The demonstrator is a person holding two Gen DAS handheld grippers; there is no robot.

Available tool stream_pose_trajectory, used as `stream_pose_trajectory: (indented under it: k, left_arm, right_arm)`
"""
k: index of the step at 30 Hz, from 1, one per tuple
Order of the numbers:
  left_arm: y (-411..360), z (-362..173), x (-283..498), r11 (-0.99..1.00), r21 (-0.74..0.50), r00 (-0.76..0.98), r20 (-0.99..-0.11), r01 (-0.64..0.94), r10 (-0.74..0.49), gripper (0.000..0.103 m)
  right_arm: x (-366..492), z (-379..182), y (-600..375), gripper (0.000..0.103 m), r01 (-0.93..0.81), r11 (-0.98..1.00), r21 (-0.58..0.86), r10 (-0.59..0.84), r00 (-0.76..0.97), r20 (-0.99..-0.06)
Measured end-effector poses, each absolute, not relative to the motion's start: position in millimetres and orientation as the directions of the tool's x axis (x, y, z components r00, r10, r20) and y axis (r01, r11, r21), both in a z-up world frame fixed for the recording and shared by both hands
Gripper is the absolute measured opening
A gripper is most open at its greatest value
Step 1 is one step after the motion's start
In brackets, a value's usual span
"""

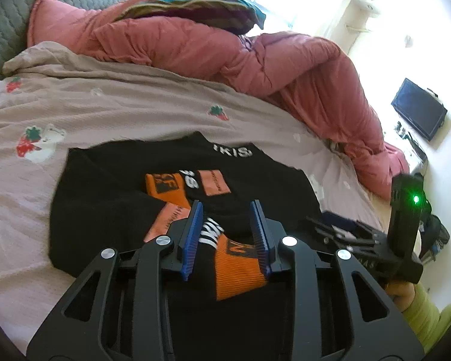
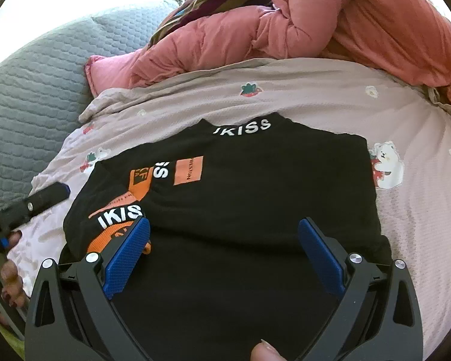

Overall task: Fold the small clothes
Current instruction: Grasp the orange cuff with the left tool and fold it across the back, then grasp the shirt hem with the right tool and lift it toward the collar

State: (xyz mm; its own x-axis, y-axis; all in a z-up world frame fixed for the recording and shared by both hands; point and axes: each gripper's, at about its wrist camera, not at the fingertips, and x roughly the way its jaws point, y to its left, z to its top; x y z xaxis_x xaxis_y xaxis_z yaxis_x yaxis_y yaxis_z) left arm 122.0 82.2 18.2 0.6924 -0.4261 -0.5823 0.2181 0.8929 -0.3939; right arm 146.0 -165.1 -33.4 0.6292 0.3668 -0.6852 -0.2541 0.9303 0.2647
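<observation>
Shirt (image 2: 255,198) lies flat beneath both spread, empty claws: left claw (image 1: 227,225), right claw (image 2: 222,249).

A: The shirt's (image 2: 255,186) near hem runs off the bottom edge, behind the right gripper (image 2: 225,258).

B: A fold cuts off the first letter on its collar (image 1: 231,150). The small print on the orange patch (image 2: 188,171) is hardly legible.

A home bedroom: a bed spread with a strawberry-print sheet (image 2: 315,102), a rumpled pink duvet (image 1: 225,57) at its far side, a grey quilted headboard (image 2: 30,90), bright window light.
</observation>
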Motion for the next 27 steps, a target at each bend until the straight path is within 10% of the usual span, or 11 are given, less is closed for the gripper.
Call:
stream_pose_trajectory:
  k: [16, 27]
  left_arm:
    - [150, -9, 126, 0.970, -0.240, 0.773, -0.623, -0.045, -0.118, 0.040]
    - [170, -2, 119, 0.964, -0.249, 0.811, -0.581, -0.096, -0.069, 0.049]
  right_arm:
    - [135, -53, -80, 0.098, -0.378, 0.819, 0.431, 0.563, 0.386, -0.731]
    - [157, -58, -55, 0.046, -0.358, 0.797, 0.485, 0.598, 0.362, -0.715]
